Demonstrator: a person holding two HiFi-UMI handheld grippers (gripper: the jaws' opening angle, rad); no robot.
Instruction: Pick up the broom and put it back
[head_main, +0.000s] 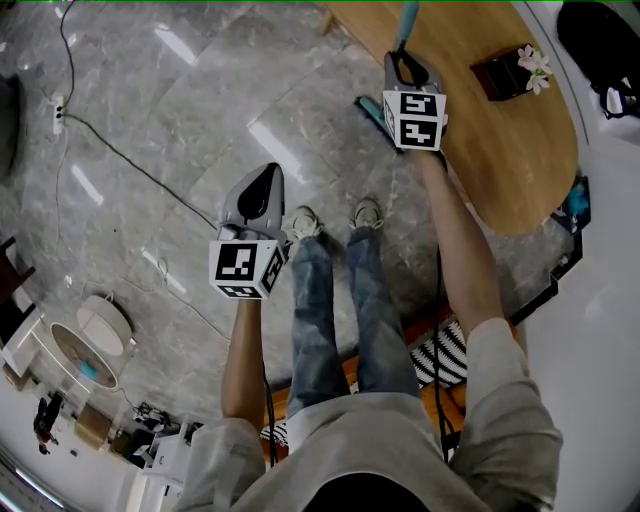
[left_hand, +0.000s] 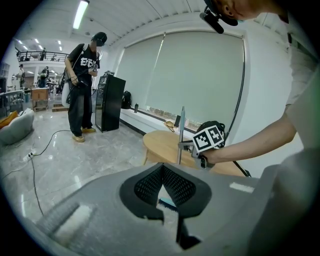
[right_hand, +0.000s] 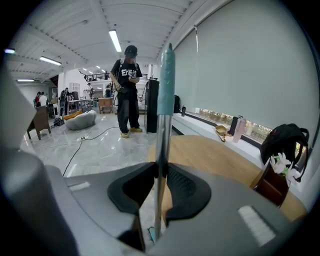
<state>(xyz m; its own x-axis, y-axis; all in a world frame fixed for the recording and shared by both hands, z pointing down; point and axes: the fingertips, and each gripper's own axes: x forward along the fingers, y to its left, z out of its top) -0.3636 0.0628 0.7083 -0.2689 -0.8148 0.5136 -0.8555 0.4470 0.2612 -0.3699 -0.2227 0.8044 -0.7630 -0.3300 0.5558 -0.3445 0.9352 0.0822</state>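
My right gripper (head_main: 405, 65) is shut on the broom's thin metal handle (right_hand: 161, 150), which stands nearly upright between the pads (right_hand: 180, 187). The handle's teal grip (right_hand: 166, 75) rises above the jaws. The broom's teal head (head_main: 368, 110) sits low by the floor beside the wooden table (head_main: 500, 150). In the left gripper view the same handle (left_hand: 181, 135) shows ahead, with the right gripper (left_hand: 186, 146) around it and the head (left_hand: 167, 203) below. My left gripper (head_main: 262, 182) hangs apart to the left, over the floor, jaws shut on nothing.
A dark box with white flowers (head_main: 512, 70) rests on the table. A cable (head_main: 130, 160) runs across the grey marble floor. A person (right_hand: 127, 90) stands further off by a black cabinet (left_hand: 110, 102). A backpack (right_hand: 285, 142) lies at the table's far side.
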